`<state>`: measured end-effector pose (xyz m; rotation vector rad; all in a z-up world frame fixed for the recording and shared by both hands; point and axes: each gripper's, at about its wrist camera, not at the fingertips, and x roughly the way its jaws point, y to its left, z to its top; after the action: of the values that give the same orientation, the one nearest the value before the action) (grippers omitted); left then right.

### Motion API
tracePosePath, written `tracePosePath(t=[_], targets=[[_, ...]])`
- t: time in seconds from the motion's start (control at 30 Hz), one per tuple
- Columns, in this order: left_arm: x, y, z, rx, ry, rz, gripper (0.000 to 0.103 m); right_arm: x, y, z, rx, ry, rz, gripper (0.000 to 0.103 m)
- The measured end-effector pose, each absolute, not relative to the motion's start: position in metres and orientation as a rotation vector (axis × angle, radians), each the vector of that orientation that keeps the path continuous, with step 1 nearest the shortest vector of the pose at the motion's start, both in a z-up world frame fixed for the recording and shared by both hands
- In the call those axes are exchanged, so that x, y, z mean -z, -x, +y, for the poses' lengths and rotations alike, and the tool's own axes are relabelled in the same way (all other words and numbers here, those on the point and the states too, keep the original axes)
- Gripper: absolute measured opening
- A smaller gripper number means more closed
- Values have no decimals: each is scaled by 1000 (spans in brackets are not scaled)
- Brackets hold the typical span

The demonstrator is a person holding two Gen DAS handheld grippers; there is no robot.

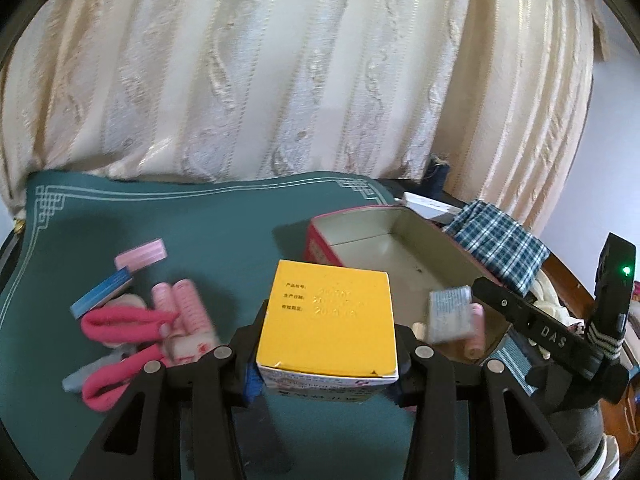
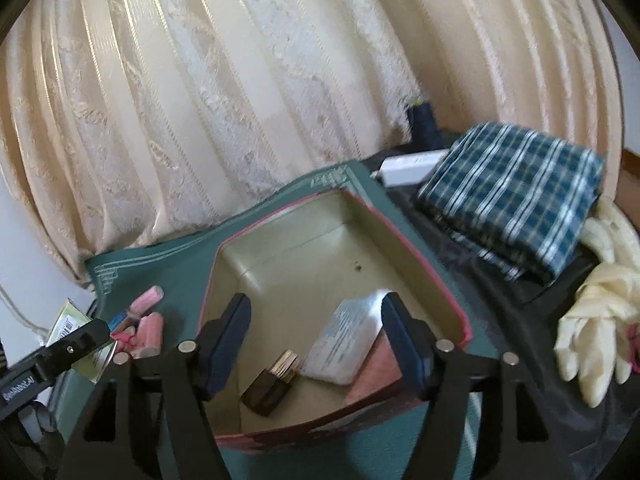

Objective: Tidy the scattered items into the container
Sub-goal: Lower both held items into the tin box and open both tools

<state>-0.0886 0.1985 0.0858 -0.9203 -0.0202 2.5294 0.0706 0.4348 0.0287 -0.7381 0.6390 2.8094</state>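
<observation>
The tin (image 2: 424,264) holds a few things. Left claw (image 1: 326,344) grips the yellow box (image 1: 328,316); right claw (image 2: 316,344) is open, empty. Pink rollers (image 1: 188,312) wait at lower left.

Each of the 2 fisheye views looks forward and down along its own fingers toward the curtain (image 1: 280,80). The left view sits close above the green mat (image 1: 200,220), tin (image 1: 320,240) to its right. The right view hangs close over the tin. Both share tin, mat, curtain and plaid cloth (image 2: 516,196).
</observation>
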Motion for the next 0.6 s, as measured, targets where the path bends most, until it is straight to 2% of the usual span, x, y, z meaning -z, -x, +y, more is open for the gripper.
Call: tracePosePath(t=[0.17, 0.33, 0.6], targets=[[-88, 94, 220, -2493, 900, 1, 48, -33, -77, 435, -2758, 653, 555, 72], [-90, 100, 240, -2463, 886, 17, 48, -35, -86, 448, -2705, 592, 582, 72], [-84, 113, 278, -2377, 886, 53, 48, -26, -80, 455, -2655, 651, 589, 72]])
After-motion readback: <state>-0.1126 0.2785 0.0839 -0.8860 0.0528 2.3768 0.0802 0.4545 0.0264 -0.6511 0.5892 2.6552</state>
